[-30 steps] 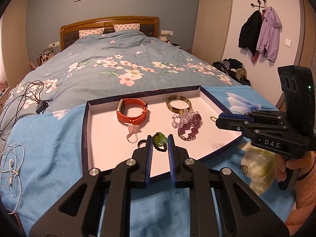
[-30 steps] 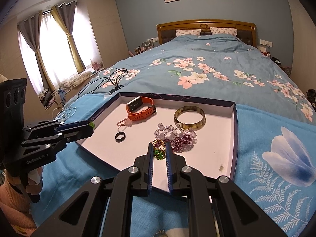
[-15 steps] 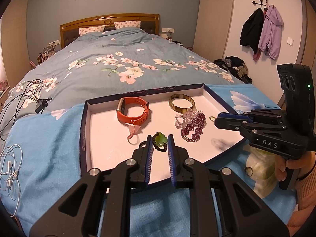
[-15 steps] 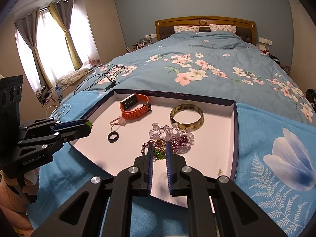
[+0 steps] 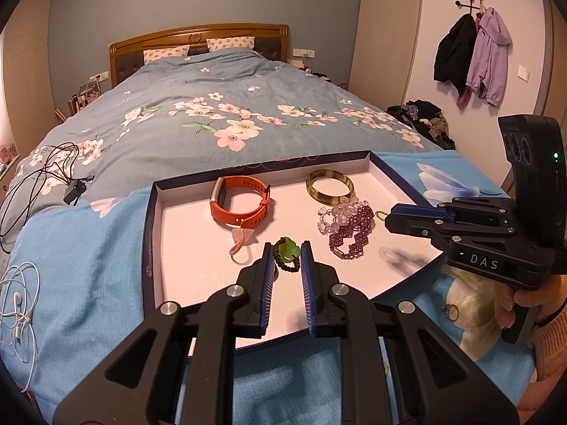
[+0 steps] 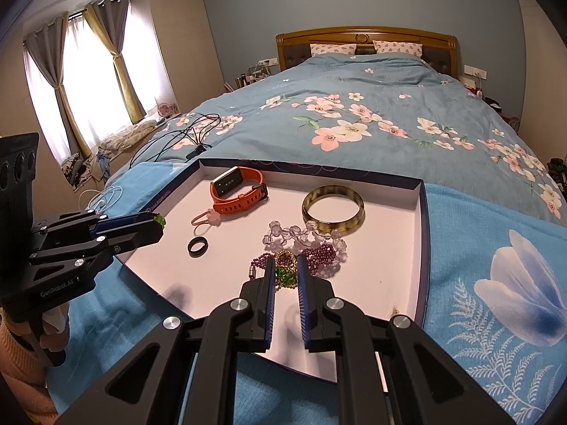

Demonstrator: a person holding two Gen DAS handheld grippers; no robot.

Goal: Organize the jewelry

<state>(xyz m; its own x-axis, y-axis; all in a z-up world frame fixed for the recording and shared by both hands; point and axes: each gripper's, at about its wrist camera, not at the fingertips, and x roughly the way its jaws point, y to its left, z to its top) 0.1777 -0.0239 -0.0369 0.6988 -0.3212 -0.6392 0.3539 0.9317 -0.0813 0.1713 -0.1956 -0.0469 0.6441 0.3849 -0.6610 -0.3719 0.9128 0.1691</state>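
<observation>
A shallow white tray [image 5: 184,258] [image 6: 397,248] with a dark blue rim lies on the bed. It holds an orange watch [image 5: 241,200] [image 6: 237,189], a brown bangle [image 5: 329,186] [image 6: 333,209], clear and purple bead bracelets [image 5: 349,225] [image 6: 312,244], a pink charm [image 6: 212,217] and a black ring [image 6: 197,247]. My left gripper [image 5: 287,256] [image 6: 159,225] is shut on a dark bead bracelet with a green stone [image 5: 288,251], above the tray's near part. My right gripper [image 6: 283,271] [image 5: 388,217] is shut on a gold chain with a green pendant [image 6: 285,271], over the bead bracelets.
A small ring [image 5: 452,311] lies on the blue cloth right of the tray. White earphones [image 5: 17,297] and black cables [image 5: 46,173] lie on the bed at the left. Coats [image 5: 471,53] hang on the right wall.
My right gripper has moved over the tray toward the bead bracelets with the gold chain. My left gripper has held its place with the green-stone bracelet.
</observation>
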